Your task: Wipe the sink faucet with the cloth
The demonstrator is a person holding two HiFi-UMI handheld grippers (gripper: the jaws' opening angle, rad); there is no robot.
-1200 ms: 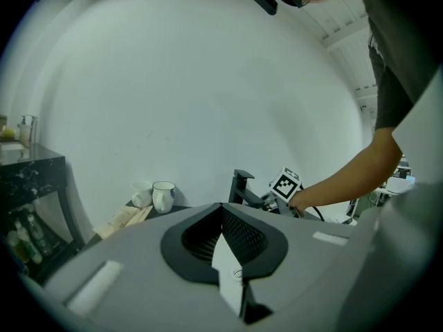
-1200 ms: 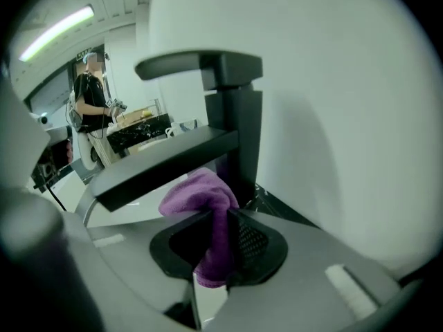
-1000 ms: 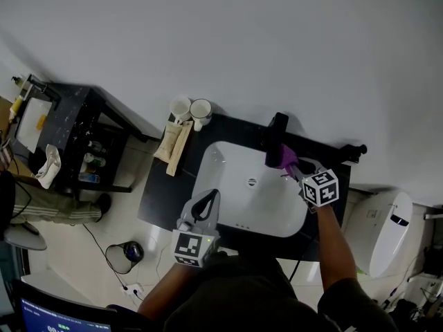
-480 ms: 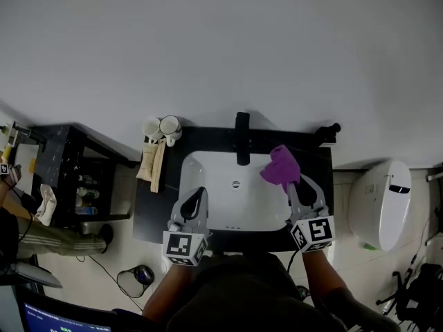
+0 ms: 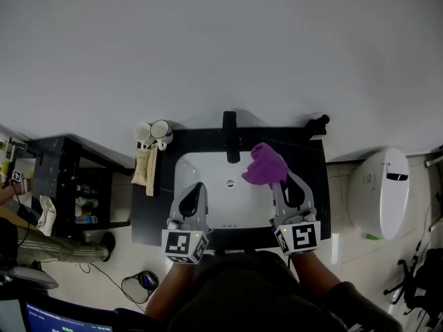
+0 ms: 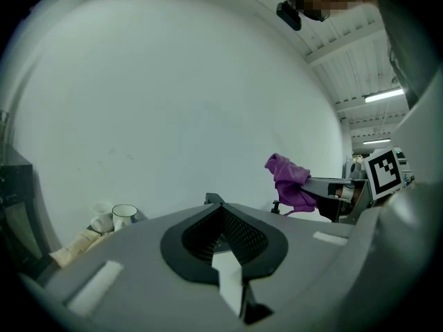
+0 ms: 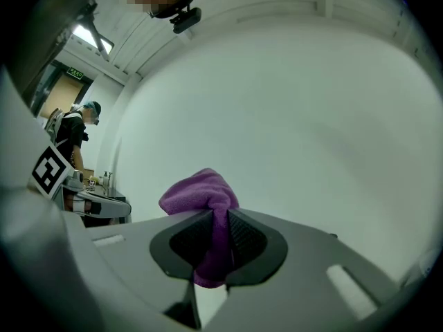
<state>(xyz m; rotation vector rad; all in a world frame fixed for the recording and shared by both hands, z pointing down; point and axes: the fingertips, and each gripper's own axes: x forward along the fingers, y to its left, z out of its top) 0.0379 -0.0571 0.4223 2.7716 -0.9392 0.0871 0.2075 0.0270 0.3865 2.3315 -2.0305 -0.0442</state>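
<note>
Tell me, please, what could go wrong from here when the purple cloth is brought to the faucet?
1. The right gripper pinches only a narrow fold of the purple cloth. Most of it is bunched beyond the jaws, so rubbing the black faucet might tug it free into the white basin.
2. The two cups stand on the counter left of the faucet; a wide sweep past it could perhaps knock them.

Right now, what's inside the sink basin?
In the white sink basin only the drain shows. The purple cloth, pinched in the right gripper's jaws, covers its right part; the left gripper covers the front left. Those patches can't be checked.
</note>
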